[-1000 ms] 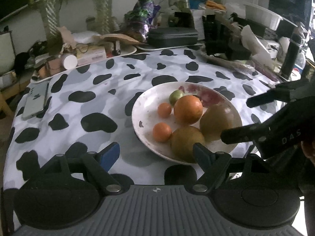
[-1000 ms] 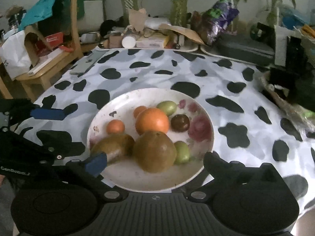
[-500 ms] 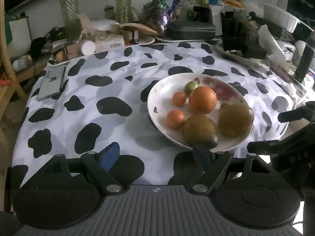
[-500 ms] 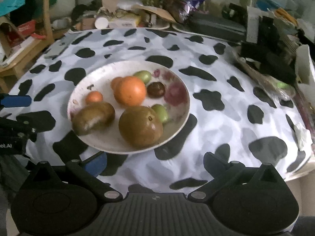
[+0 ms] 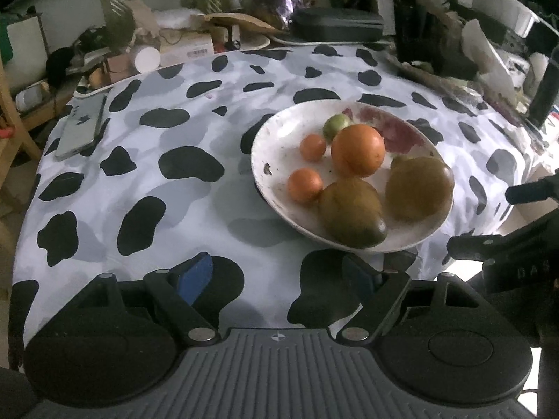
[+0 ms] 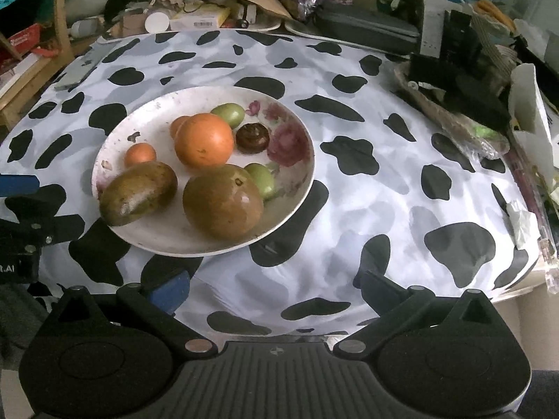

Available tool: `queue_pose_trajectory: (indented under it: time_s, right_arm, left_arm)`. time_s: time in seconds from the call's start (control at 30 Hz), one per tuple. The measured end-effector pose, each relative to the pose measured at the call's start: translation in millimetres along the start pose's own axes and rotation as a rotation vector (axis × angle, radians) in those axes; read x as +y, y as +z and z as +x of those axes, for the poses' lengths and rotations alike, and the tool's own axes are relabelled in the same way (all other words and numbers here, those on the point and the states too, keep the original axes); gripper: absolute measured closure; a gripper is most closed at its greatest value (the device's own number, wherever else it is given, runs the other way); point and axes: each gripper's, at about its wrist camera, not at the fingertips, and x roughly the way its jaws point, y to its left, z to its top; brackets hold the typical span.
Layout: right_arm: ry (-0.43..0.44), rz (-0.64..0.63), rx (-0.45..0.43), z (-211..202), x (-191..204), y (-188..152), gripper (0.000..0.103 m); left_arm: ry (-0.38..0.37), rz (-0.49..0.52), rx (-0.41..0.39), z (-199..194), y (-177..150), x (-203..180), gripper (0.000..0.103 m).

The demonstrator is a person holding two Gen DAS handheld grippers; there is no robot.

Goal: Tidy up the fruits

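A white floral plate sits on the cow-print tablecloth. It holds a large orange, two brown-green mangoes, small orange fruits, green fruits and a dark fruit. My left gripper is open and empty, near the table's front edge, short of the plate. My right gripper is open and empty, also short of the plate. Each gripper shows at the edge of the other's view.
A phone lies at the table's left edge. Clutter lines the back: a dark case, boxes, a white tube, plant trunks. Bags and black items crowd the right side. A wooden chair stands left.
Both grippers have drawn back from the plate toward the table's near edge and risen; the plate now looks farther off. Both stay open. The fruits have not moved.
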Motion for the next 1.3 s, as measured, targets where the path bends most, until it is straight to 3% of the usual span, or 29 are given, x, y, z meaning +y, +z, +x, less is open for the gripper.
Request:
queue_pose_trajectory:
  time_s: [0.33, 0.5, 1.3]
  right_arm:
    - [-0.004, -0.008, 0.005, 0.4, 0.2, -0.2, 0.000]
    - [-0.003, -0.009, 0.004, 0.3, 0.1, -0.1, 0.000]
    - [-0.005, -0.006, 0.000, -0.5, 0.0, 0.2, 0.000]
  left_arm:
    - [-0.006, 0.019, 0.024, 4.7, 0.3, -4.7, 0.021]
    - [0.024, 0.006, 0.044, 9.7, 1.0, -1.4, 0.000]
    - [0.033, 0.033, 0.031, 7.2, 1.5, -4.6, 0.000]
